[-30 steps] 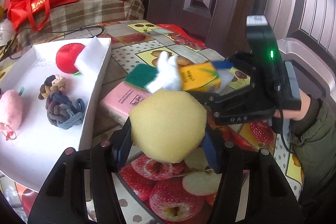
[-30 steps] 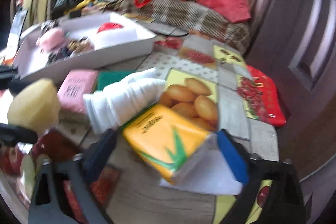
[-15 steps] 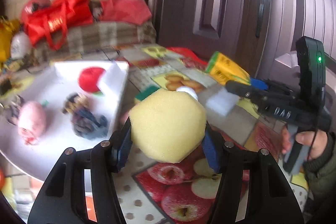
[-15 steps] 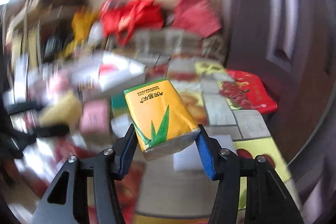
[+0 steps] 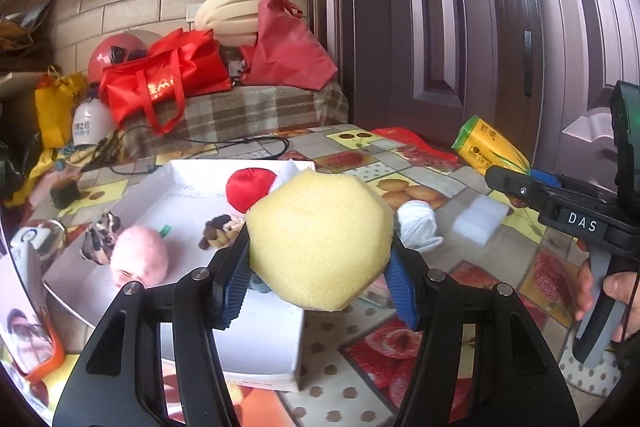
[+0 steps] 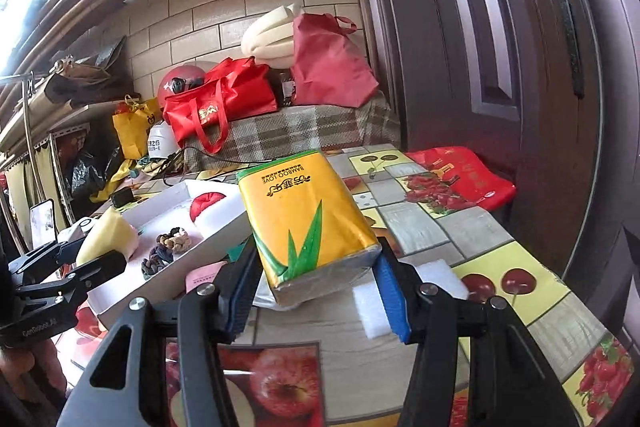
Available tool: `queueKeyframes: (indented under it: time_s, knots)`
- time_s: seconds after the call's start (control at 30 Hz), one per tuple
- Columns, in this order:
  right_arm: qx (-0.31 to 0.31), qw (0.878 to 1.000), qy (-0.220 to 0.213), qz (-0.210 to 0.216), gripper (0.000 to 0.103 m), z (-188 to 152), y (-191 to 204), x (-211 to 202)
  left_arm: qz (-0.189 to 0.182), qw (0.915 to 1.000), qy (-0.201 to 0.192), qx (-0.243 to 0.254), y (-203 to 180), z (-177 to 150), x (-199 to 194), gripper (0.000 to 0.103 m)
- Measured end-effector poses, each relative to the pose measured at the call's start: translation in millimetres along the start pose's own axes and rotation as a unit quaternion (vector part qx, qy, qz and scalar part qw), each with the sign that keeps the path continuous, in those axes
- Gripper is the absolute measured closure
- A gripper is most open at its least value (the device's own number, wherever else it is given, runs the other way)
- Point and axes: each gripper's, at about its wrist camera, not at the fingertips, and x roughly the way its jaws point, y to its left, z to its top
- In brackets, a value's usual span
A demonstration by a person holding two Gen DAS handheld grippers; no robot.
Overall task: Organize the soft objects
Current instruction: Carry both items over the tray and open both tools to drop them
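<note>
The pale yellow faceted foam sponge (image 5: 320,239) sits squarely between the 2 blue-padded fingers of the left gripper (image 5: 316,283), raised above the near corner of the shallow white rectangular tray (image 5: 264,343); the jaws stand partly closed, both pads pressed against the sponge's sides, so it is held clear of the fruit-patterned tablecloth (image 5: 360,359). The yellow plastic-wrapped tissue pack with green leaf print (image 6: 308,223) lies lengthwise between the fingers of the right gripper (image 6: 316,291), its near end clamped and its far end jutting forward and up; these jaws have just been closing and now grip the pack from both sides at a moderate width. In the tray rest a red round cushion (image 5: 248,187), a pink fluffy plush (image 5: 138,259) and braided fabric scrunchies (image 6: 168,247) — the sponge hides part of them in the left wrist view. On the cloth lie a white rolled sock (image 5: 416,223) and a white foam block (image 5: 480,219), apart from each other; in the right wrist view the sock is almost wholly covered by the pack. A pink flat packet (image 6: 200,279) peeks out beside the tray, mostly hidden — its print is too small to read. A hand (image 5: 612,295) on the right gripper's handle is cut off at the frame edge.
</note>
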Motion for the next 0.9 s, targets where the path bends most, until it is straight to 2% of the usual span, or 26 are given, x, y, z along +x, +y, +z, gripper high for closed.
queueKeyframes:
  time_s: [0.3,0.67,0.73,0.83,0.9]
  knots:
    - [-0.053,0.998,0.011,0.03,0.048,-1.6,50.9,18.8,0.02,0.9997,0.004,-0.011,20.9,-0.9,2.7,0.043]
    - [-0.082,0.993,0.042,0.075,0.048,-1.1,94.7,50.2,0.052,0.9976,0.018,-0.042,54.2,-0.5,13.1,0.043]
    - [-0.086,0.992,0.046,0.083,0.048,-1.6,100.2,53.1,0.065,0.9968,0.013,-0.043,62.0,0.0,14.0,0.043]
    - [-0.104,0.987,0.068,0.1,0.048,-2.8,110.6,62.2,0.108,0.9935,-0.005,-0.037,79.6,2.1,15.4,0.043]
    - [-0.113,0.983,0.082,0.117,0.048,-4.1,117.7,67.1,0.133,0.9894,-0.005,-0.058,99.8,2.5,18.3,0.043]
